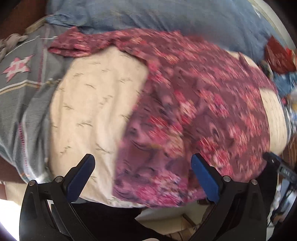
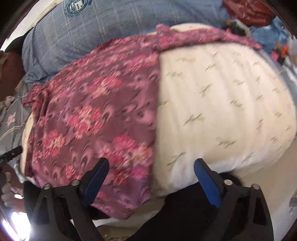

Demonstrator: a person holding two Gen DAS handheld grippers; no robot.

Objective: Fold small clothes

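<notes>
A maroon garment with a pink flower print (image 1: 194, 92) (image 2: 92, 111) lies spread flat on a cream cushion (image 1: 89, 102) (image 2: 222, 102), one sleeve stretched out at the far edge. My left gripper (image 1: 143, 165) hangs open over the garment's near left edge, half above cloth and half above bare cushion. Over the near right edge my right gripper (image 2: 152, 166) is open too, its left finger above the cloth and its right finger above the cushion. No pad presses on the fabric. Both views are blurred.
A blue quilted blanket (image 1: 167, 14) (image 2: 92, 27) lies behind the cushion. Grey bedding with a pink star (image 1: 18, 66) is on the left. Red and blue items (image 1: 278, 55) (image 2: 246, 11) are piled at the far right. The cushion's near edge drops off below the grippers.
</notes>
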